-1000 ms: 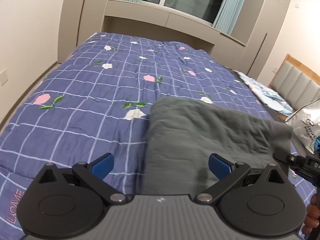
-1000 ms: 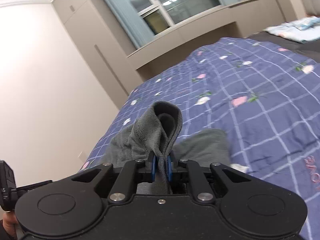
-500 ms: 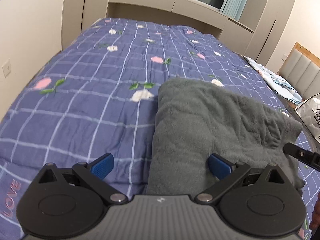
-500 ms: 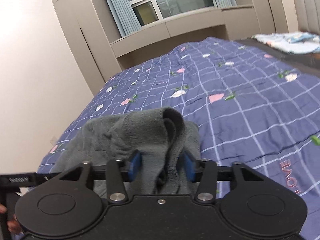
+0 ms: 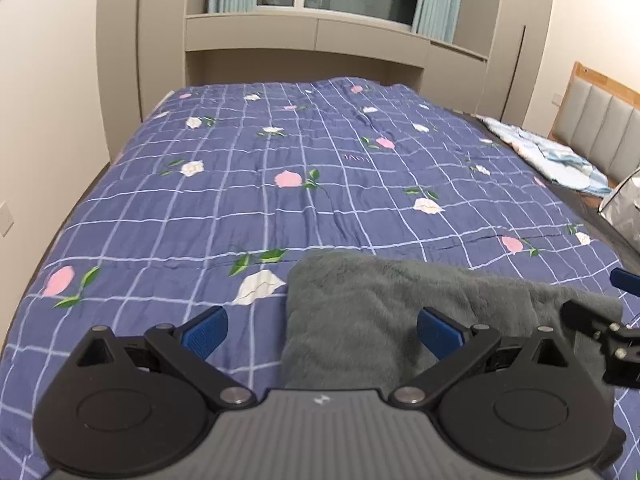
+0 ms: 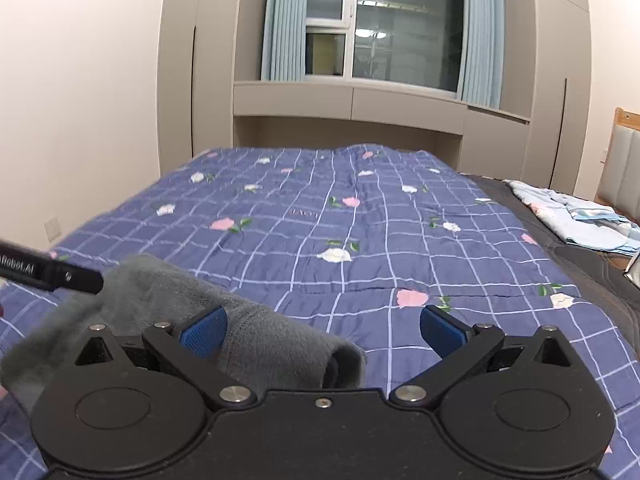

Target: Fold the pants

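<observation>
Released since a second ago: right gripper [image 6: 322, 330], then clamped on a raised fold of the pants [image 6: 256, 336], is opening, its blue pads [image 6: 204, 330] now wide apart with nothing pinched. Cloth has dropped flat and lies under and beside the left pad, spilling toward the lower left of the right wrist view. Left gripper [image 5: 320, 330] also stands wide apart, holding nothing (no change there); the grey bundle's left edge falls between its pads [image 5: 438, 330].

Pants rest as a folded grey bundle at the near edge of the quilt [image 5: 304, 184], just ahead of both grippers. Long axis runs left to right, across the line both grippers point along. Left gripper sits over the bundle's left end, right gripper at its right end, each about equally near.

Judgement: any further fold likely brings one end over the other along that axis.
</observation>
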A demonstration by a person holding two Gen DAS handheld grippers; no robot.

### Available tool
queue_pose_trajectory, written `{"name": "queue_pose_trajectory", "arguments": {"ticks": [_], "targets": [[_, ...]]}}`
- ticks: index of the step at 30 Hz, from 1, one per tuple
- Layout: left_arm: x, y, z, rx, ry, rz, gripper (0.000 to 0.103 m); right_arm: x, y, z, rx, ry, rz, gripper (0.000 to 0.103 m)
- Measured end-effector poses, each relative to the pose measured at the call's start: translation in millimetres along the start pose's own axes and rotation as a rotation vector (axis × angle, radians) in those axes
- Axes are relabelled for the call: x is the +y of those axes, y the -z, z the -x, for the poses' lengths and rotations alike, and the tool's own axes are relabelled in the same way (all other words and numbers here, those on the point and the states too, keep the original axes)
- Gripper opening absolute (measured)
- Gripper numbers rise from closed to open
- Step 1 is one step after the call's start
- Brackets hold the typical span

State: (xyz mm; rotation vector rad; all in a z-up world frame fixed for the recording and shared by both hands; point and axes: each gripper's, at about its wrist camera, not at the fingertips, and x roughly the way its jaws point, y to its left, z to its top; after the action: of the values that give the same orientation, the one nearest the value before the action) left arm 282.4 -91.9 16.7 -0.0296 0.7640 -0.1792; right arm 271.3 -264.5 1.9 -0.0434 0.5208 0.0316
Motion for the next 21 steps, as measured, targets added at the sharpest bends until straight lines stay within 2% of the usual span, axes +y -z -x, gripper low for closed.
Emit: {"name": "queue_pose_trajectory", "arguments": {"ticks": [4,11,21], "targets": [[-8.4,-0.7,-24.5,0.036,-0.024,-0.027,0.103,2.2,4.6,-17.1,0.022,0.008,0.025,0.102],[-2.1,9.4,-49.9,0.07,-0.026,0.04,0.103,-4.9,25.0,-47.6,0.048,0.01,-0.006,0.102],[16.9,15.7,-76.2,0.12,0.038,0.155,0.103,-24.1,34.9,-79.8,0.107,-0.052,-0.14,0.102]]}}
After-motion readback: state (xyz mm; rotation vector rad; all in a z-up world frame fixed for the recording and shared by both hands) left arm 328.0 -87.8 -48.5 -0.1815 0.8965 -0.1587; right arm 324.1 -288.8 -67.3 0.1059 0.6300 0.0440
